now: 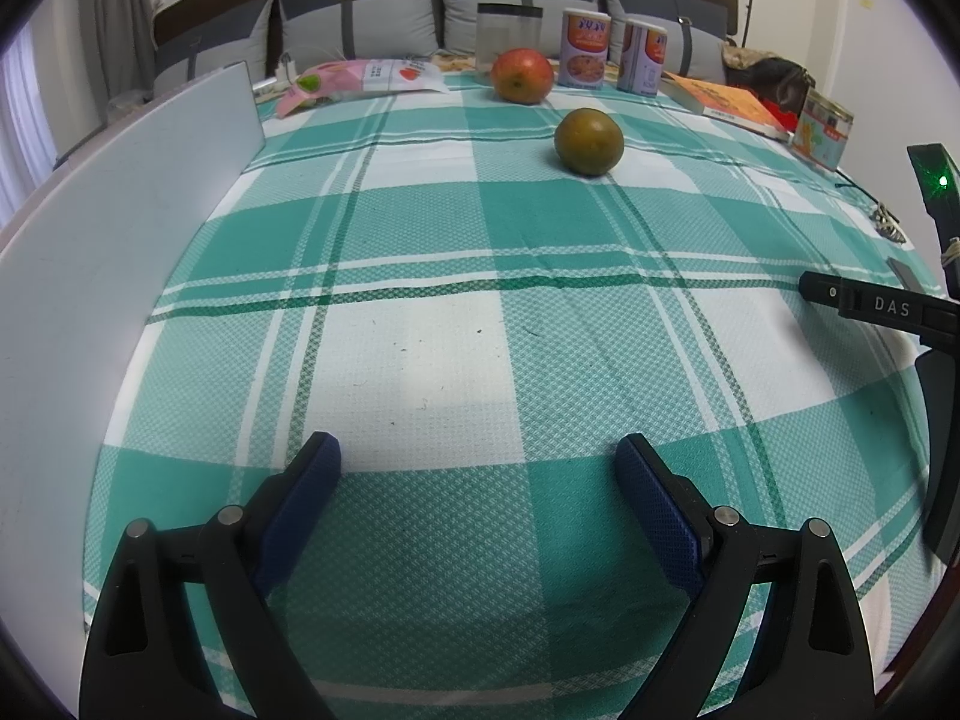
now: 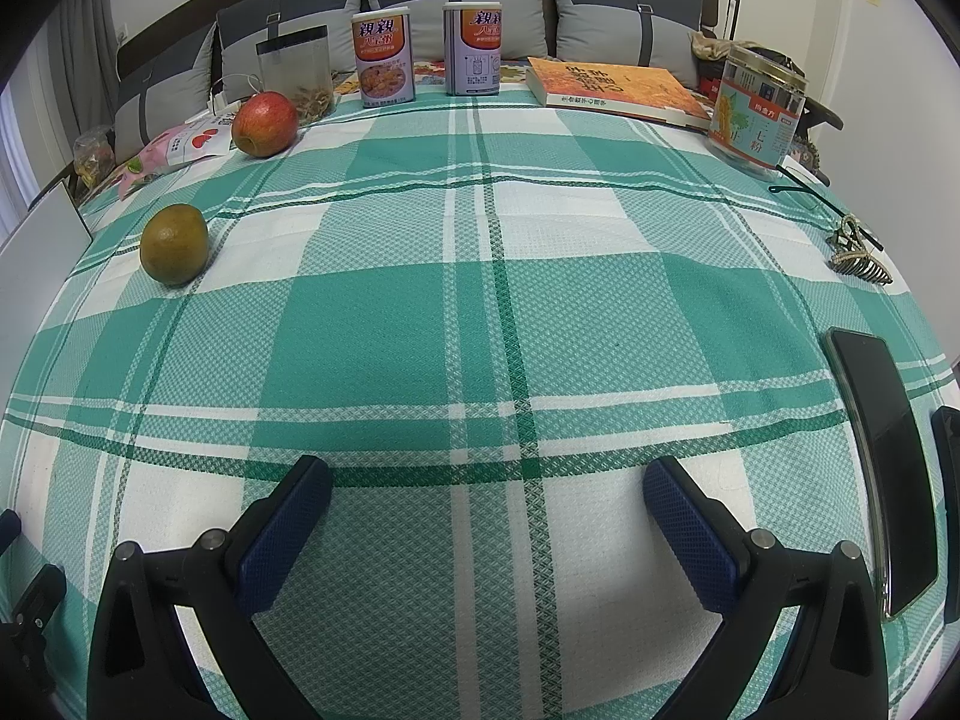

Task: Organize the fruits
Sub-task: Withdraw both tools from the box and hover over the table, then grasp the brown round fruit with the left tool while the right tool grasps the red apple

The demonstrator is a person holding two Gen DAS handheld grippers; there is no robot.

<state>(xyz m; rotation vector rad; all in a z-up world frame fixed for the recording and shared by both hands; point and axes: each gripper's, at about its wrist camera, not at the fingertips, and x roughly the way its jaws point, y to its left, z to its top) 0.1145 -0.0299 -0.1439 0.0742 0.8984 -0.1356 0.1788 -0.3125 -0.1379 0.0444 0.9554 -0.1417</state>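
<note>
A red apple (image 1: 522, 75) sits at the far side of the green checked cloth (image 1: 480, 312). A greenish-brown round fruit (image 1: 588, 141) lies a little nearer. Both also show in the right wrist view, the apple (image 2: 264, 123) at far left and the green fruit (image 2: 174, 243) at left. My left gripper (image 1: 478, 462) is open and empty over the near cloth. My right gripper (image 2: 487, 483) is open and empty over the near cloth (image 2: 480, 312). The right gripper's body shows in the left wrist view (image 1: 882, 306) at the right edge.
Two cans (image 2: 383, 57) (image 2: 471, 48), a clear jar (image 2: 297, 75), an orange book (image 2: 618, 87) and a labelled jar (image 2: 757, 114) line the far edge. A pink snack bag (image 1: 360, 79) lies far left. A white board (image 1: 102, 276) stands at left. A phone (image 2: 882, 462), glasses and a hair clip (image 2: 858, 258) lie at right.
</note>
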